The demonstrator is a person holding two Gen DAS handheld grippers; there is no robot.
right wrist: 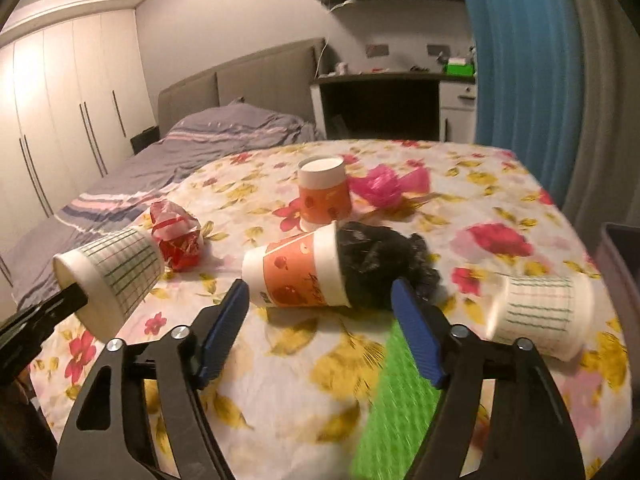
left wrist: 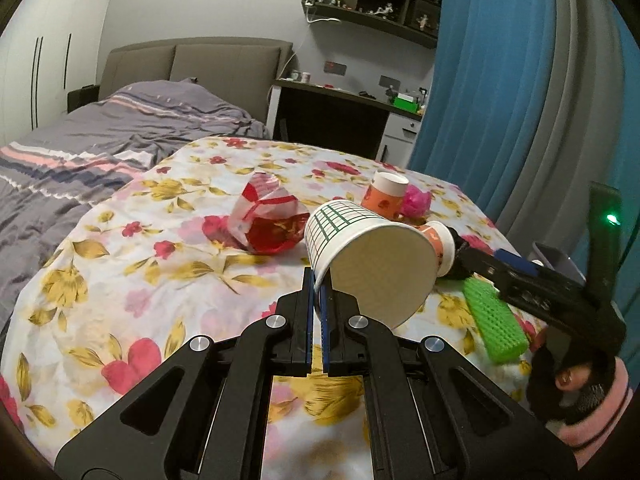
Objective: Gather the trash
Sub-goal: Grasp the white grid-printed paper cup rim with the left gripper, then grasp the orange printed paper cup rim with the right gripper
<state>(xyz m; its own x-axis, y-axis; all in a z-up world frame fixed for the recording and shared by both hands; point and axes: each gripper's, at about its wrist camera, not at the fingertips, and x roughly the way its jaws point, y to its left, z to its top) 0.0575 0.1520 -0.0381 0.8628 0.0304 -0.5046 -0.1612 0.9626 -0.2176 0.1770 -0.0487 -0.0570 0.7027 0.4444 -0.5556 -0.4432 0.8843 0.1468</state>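
My left gripper [left wrist: 318, 280] is shut on the rim of a white paper cup with a green grid [left wrist: 360, 256] and holds it tilted above the floral table; the cup also shows in the right wrist view [right wrist: 116, 268]. My right gripper [right wrist: 320, 304] is open, just short of an orange-and-white cup [right wrist: 296, 276] that lies on its side with black crumpled plastic [right wrist: 380, 260] at its mouth. In the left wrist view the right gripper [left wrist: 456, 252] reaches toward that cup [left wrist: 438, 244]. A red-and-white wrapper [left wrist: 268, 216] lies on the cloth.
An upright orange cup [right wrist: 324, 192] and pink crumpled plastic [right wrist: 384, 184] sit farther back. Another green-grid cup [right wrist: 540, 316] lies at the right. A green mesh piece [left wrist: 494, 324] lies near the table's front. A grey bin edge [right wrist: 620, 264] is at far right. A bed [left wrist: 80, 140] is at left.
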